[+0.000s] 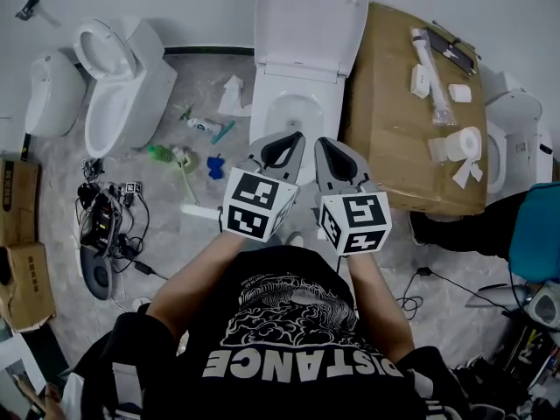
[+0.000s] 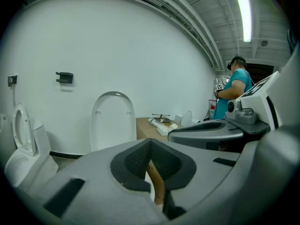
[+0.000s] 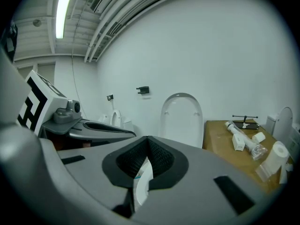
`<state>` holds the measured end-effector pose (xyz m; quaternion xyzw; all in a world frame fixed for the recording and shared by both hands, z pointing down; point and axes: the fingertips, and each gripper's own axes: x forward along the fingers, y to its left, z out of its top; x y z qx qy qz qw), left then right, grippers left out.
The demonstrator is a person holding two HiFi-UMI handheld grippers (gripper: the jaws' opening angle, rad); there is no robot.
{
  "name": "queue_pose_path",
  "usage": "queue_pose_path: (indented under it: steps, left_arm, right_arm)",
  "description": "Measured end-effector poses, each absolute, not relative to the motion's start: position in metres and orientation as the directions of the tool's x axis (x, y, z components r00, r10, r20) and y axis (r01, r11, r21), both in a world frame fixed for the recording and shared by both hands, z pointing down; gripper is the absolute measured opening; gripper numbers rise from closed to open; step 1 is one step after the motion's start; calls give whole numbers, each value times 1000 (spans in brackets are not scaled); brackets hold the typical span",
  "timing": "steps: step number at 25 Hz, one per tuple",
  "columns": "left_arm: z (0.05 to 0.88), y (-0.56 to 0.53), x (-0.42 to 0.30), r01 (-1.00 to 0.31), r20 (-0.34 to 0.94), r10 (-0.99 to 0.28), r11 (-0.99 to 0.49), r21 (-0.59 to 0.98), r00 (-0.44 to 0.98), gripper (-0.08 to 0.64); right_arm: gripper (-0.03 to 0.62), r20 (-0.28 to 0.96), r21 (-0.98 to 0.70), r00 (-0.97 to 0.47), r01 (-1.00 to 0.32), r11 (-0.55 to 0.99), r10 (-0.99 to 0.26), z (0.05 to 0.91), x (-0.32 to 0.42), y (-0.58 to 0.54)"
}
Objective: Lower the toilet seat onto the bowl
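A person facing the toilet bowl [image 1: 265, 122] is holding the left tongs [image 1: 289, 140] and right tongs [image 1: 325, 143] side by side, pointing toward it, both clenched on nothing. The toilet seat [image 1: 311, 16] is standing raised against the wall, apart from both tongs. A cardboard box [image 1: 394, 129] is sitting just beside the bowl.

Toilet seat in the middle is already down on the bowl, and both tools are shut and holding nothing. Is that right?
Not quite. The toilet seat is standing upright behind the bowl, not down on it. The head view shows this. The rest is right: the left tool and the right tool are both shut and holding nothing.
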<state>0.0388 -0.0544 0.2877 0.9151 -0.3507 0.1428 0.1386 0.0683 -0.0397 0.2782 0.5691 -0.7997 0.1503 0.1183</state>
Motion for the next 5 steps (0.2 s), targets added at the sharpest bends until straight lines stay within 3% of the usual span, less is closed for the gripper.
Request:
queue_pose_path:
  steps: [5]
  left_arm:
    - [288, -52, 40, -672, 363, -593, -725, 148, 719, 11]
  right_arm:
    - [15, 362, -101, -322, -946, 307, -875, 279, 67, -41]
